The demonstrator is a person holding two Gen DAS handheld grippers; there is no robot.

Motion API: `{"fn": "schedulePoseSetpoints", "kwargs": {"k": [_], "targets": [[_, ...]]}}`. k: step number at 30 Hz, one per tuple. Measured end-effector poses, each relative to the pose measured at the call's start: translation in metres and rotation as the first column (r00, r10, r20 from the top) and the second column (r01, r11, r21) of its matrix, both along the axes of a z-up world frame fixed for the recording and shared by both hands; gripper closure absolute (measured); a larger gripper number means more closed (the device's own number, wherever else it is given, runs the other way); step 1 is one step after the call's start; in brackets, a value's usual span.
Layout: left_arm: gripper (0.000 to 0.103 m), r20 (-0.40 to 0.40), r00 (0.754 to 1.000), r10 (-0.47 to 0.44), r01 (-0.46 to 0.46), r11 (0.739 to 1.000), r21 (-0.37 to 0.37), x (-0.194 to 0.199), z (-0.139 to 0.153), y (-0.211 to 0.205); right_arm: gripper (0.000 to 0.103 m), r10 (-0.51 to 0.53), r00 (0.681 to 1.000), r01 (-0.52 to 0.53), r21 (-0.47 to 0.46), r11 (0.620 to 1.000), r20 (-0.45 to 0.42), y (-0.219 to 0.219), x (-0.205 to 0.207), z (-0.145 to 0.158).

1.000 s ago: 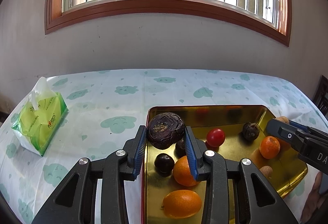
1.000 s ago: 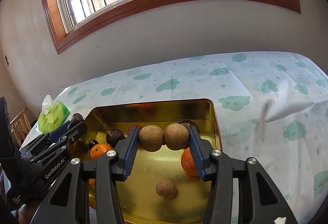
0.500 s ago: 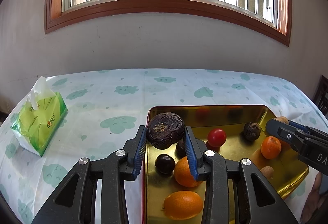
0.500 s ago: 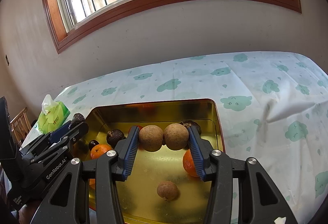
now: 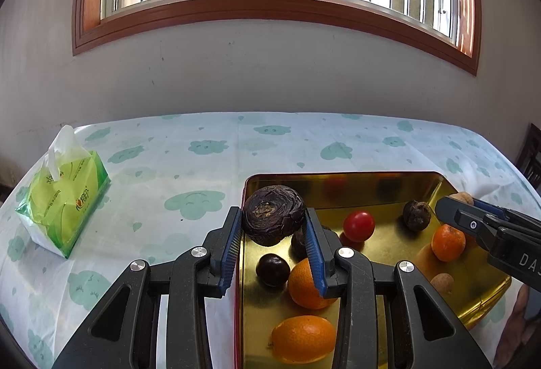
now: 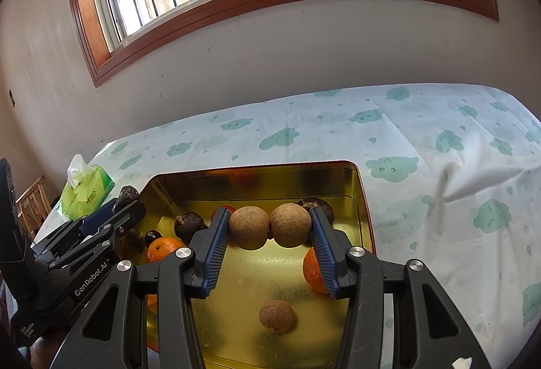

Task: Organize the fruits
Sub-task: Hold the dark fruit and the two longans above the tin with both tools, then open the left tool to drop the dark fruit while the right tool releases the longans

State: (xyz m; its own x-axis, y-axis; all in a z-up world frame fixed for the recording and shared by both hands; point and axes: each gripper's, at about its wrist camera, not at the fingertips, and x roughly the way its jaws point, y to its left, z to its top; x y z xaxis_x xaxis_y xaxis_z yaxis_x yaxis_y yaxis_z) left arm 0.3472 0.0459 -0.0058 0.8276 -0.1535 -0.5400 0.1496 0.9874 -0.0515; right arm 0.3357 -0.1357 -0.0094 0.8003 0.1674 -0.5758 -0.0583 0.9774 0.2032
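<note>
A gold tin tray [image 5: 345,178] [image 6: 257,171] lies on the cloud-print tablecloth and holds several fruits. My left gripper [image 5: 273,227] is shut on a wrinkled dark purple fruit [image 5: 273,214], held above the tray's left rim. My right gripper [image 6: 269,228] is shut on two brown longans [image 6: 249,227] side by side, held over the tray's middle. In the tray lie a cherry tomato [image 5: 358,226], oranges [image 5: 302,338] [image 5: 448,242], a dark cherry [image 5: 272,269], a small wrinkled fruit [image 5: 417,215] and a loose longan [image 6: 278,316].
A green tissue pack [image 5: 64,196] [image 6: 86,188] sits at the table's left. The wall and window lie behind the table. A chair back [image 6: 32,203] stands past the left table edge. A crease rises in the cloth [image 6: 473,179] right of the tray.
</note>
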Motion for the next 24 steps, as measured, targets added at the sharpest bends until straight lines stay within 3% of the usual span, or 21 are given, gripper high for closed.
{"fn": "schedulePoseSetpoints", "kwargs": {"k": [20, 22, 24], "targets": [[0.065, -0.010, 1.000, 0.013, -0.013, 1.000, -0.002, 0.0023, -0.0025, -0.0004, 0.058, 0.007, 1.000, -0.007, 0.001, 1.000, -0.005, 0.0038, 0.0045, -0.0066], [0.065, -0.015, 1.000, 0.019, -0.019, 1.000, -0.003, 0.0030, -0.0030, 0.0005, 0.057, 0.009, 1.000, -0.009, 0.002, 1.000, 0.000, 0.0038, 0.0049, -0.0073], [0.056, -0.016, 1.000, 0.016, -0.016, 1.000, -0.010, 0.0028, -0.0032, 0.0018, 0.057, 0.004, 1.000, -0.004, 0.005, 1.000, 0.006, 0.0028, 0.0050, -0.0071]]}}
